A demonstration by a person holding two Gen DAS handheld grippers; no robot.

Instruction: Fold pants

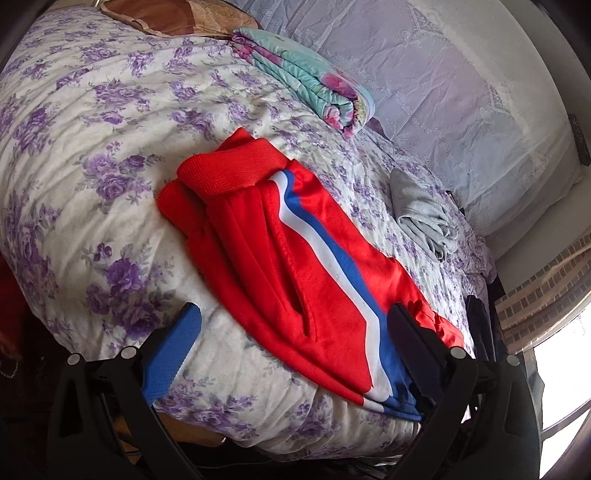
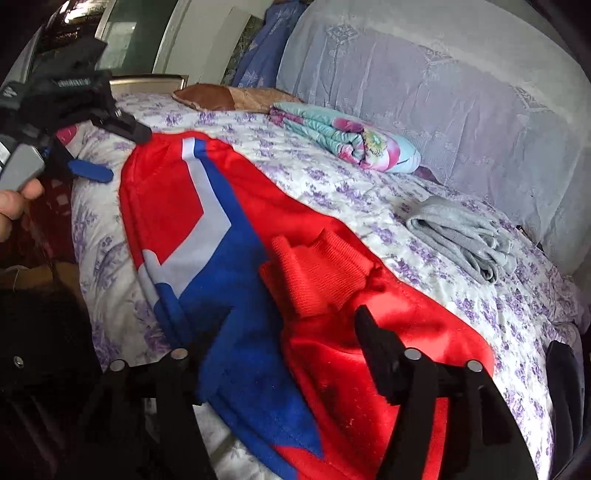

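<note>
Red pants [image 1: 295,236] with the white-and-blue side stripe lay folded over on the floral bedspread [image 1: 92,155], near the front edge of the bed. Ribbed waistband bunched on top of the fabric — far end in the left wrist view, mid-frame in the right wrist view [image 2: 317,269].

Left gripper [image 1: 295,325]: jaws wide apart, nothing clamped. Its blue-padded finger sat over bare bedspread beside the pants, the dark finger over the stripe end of the pants near the bed edge. Could not tell whether that finger touched the cloth. Same gripper showed at upper left in the right wrist view [image 2: 114,151], jaws apart, a hand [image 2: 14,206] on its grey handle, tips just off the stripe end of the pants.

Right gripper [image 2: 291,321]: jaws apart, not pinching anything. Both fingers hung over the pants — one over the blue panel, one over red fabric just below the waistband. Left finger blurred, so contact unclear.

Elsewhere on the bed: folded teal floral blanket [image 1: 314,81] toward the lace-covered headboard [image 1: 424,74], small grey folded garment [image 1: 424,214] well apart from the pants, brown pillow [image 1: 166,14] at the far end.
</note>
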